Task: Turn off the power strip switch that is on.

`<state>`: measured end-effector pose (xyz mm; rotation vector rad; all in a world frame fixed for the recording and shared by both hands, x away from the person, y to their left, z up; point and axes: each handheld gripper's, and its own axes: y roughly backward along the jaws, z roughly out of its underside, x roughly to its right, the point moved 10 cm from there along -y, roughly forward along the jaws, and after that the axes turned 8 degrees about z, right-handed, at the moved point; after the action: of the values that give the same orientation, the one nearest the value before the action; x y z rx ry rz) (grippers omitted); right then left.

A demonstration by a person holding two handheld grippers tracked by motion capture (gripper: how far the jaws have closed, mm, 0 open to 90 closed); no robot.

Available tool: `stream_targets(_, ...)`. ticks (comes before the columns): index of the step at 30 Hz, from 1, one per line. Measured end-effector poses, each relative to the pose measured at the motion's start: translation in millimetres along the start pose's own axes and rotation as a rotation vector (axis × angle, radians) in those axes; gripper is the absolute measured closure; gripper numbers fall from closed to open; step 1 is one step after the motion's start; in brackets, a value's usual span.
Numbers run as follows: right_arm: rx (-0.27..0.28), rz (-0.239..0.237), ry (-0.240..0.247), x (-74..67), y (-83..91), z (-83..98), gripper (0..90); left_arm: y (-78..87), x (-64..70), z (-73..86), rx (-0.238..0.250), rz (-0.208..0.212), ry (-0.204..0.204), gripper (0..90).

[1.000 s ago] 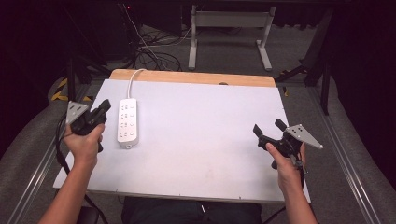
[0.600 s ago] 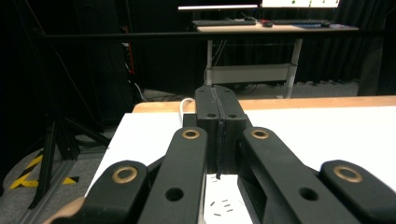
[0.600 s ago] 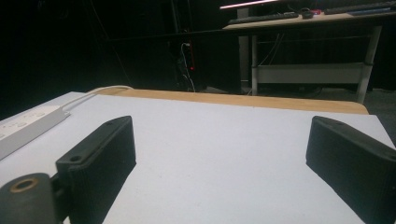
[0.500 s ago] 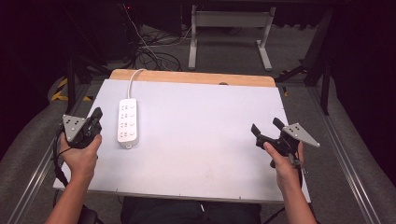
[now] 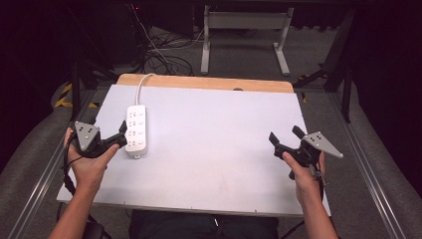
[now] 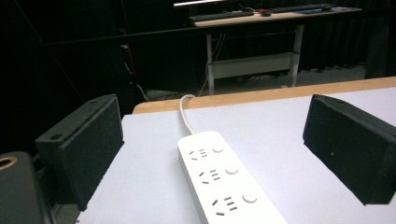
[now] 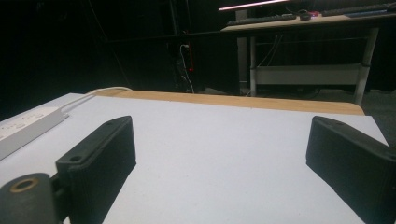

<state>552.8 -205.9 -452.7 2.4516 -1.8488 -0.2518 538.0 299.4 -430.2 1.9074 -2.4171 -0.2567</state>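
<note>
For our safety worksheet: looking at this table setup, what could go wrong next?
1. The left gripper, jaws open, sits right beside the power strip; a careless push might slide it sideways.
2. The strip's cord runs off the table's far edge, so lifting the strip could tug it taut.

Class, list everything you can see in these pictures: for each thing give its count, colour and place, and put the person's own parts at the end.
Power strip: one, white, lying flat at the table's left, near the left tongs; several sockets, each with a round button.
Power strip cord: one, white, running from the strip's far end over the far table edge.
Table: one, pale grey top with a wooden strip along the far edge.
Desk frame: one, pale grey, on the floor beyond the table.
Floor cables: a dark tangle, beyond the table's far left corner.
Left tongs: one, black, open, beside the strip.
Right tongs: one, black, open, at the table's right.
Hands: two, left, right, each holding tongs.
</note>
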Motion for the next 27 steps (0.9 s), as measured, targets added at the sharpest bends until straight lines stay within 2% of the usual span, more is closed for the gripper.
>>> stream_targets(11, 0.002, 0.004, 0.001, 0.6, 2.2, -0.7, 8.8, 0.2, -3.2, 2.7, -0.011, 0.008, 0.017, 4.8)
stream_targets(20, 0.007, 0.015, 0.0, 2.5, 7.7, -1.6, 8.8, 1.4, -1.9, 2.8, -0.013, 0.012, 0.006, 4.2)
stream_targets(27, 0.012, 0.012, 0.009, -1.2, 11.5, -2.7, 8.8, 4.2, -0.3, -0.1, -0.001, 0.018, 0.005, 4.2)
